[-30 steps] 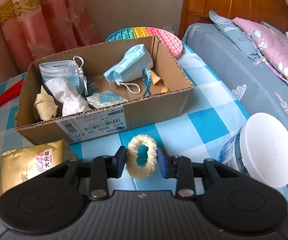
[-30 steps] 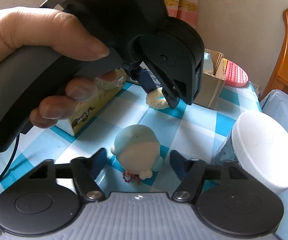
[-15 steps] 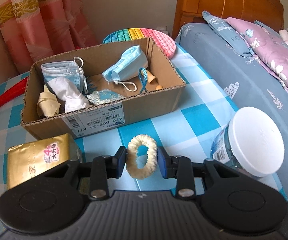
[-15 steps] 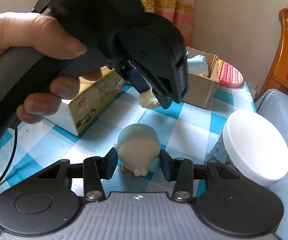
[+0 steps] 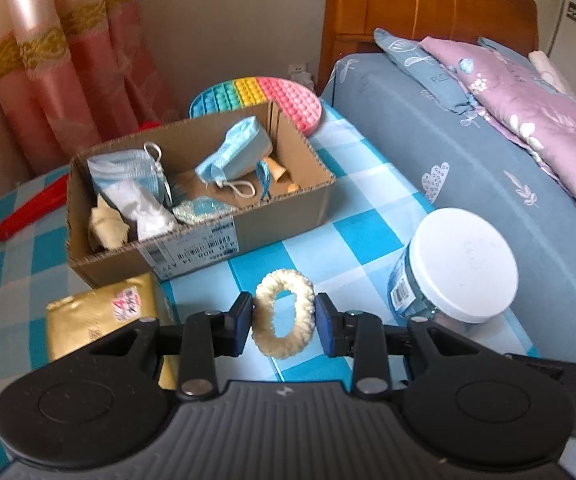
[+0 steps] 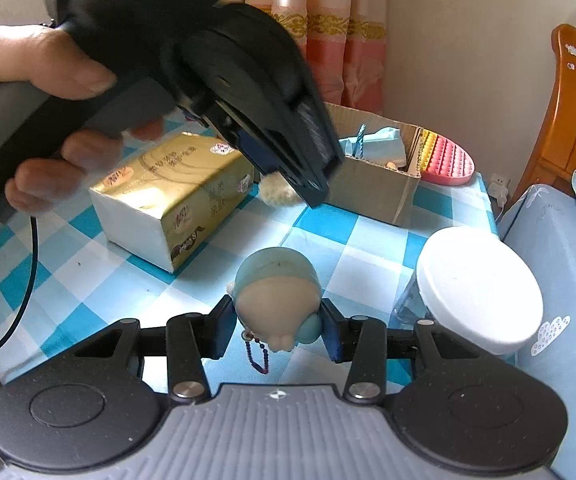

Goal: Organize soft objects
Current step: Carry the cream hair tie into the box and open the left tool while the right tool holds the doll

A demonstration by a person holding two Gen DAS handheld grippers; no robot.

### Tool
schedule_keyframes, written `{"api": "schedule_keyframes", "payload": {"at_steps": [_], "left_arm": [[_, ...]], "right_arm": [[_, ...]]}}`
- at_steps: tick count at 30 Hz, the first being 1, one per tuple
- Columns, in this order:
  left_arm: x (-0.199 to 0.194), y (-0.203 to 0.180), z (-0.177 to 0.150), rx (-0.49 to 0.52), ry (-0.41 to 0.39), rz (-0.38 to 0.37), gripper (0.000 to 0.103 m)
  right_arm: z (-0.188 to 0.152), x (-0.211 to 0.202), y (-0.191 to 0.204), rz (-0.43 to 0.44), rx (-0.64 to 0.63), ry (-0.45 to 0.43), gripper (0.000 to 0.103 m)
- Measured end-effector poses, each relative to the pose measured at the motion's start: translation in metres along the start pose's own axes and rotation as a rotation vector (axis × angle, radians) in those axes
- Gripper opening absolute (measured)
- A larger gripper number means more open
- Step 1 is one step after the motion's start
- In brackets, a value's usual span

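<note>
Fuzzy cream loop, a plush scrunchie (image 5: 284, 314), sits clamped between the blue pads of the left hand-held gripper (image 5: 284, 322), near the corrugated cardboard box (image 5: 280, 216) holding pleated masks. Right hand-held gripper (image 6: 276, 330) has just been closing and now pinches a smooth rounded squishy toy (image 6: 276, 300) with bead chain, above the checked worktop (image 6: 88, 276). Box label digits are too blurred to read; gold tissue pack (image 6: 176, 184) lettering is illegible.

Both tongs, left (image 5: 284, 316) and right (image 6: 278, 326), clamped, angled downward
</note>
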State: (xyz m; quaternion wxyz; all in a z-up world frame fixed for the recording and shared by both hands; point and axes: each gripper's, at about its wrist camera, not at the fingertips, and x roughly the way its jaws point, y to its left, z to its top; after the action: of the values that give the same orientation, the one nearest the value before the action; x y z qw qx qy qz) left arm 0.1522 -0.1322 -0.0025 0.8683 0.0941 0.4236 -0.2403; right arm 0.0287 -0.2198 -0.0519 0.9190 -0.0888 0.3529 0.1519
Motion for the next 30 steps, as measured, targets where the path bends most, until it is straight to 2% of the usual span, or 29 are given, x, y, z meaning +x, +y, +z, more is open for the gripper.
{"api": "schedule_keyframes", "payload": {"at_steps": [6, 12, 14, 16, 20, 21, 24, 27, 30], "left_arm": [[-0.018, 0.012, 0.027, 0.011, -0.052, 0.008, 0.033], [0.003, 0.029, 0.064, -0.016, -0.070, 0.016, 0.033], [0.012, 0.031, 0.072, 0.008, -0.094, 0.047, 0.040], [0.021, 0.034, 0.077, 0.024, -0.106, 0.083, 0.066], [0.017, 0.040, 0.071, 0.013, -0.133, 0.093, 0.081], [0.014, 0.041, 0.068, 0.003, -0.137, 0.092, 0.088], [-0.003, 0.042, 0.056, -0.005, -0.171, 0.120, 0.091], [-0.022, 0.039, 0.040, 0.031, -0.207, 0.205, 0.097], [-0.043, 0.035, 0.016, 0.042, -0.245, 0.253, 0.100]], "right_arm": [[0.008, -0.015, -0.010, 0.019, 0.022, -0.035, 0.049], [0.014, -0.020, -0.015, 0.009, 0.032, -0.053, 0.049], [0.015, -0.019, -0.016, 0.009, 0.033, -0.052, 0.050], [0.017, -0.017, -0.017, 0.006, 0.034, -0.048, 0.050], [0.020, -0.017, -0.021, 0.017, 0.051, -0.047, 0.050], [0.021, -0.017, -0.022, 0.021, 0.051, -0.046, 0.050], [0.027, -0.014, -0.023, 0.020, 0.040, -0.047, 0.050], [0.034, -0.013, -0.026, 0.018, 0.026, -0.060, 0.050], [0.045, -0.010, -0.031, 0.009, 0.020, -0.061, 0.050]]}}
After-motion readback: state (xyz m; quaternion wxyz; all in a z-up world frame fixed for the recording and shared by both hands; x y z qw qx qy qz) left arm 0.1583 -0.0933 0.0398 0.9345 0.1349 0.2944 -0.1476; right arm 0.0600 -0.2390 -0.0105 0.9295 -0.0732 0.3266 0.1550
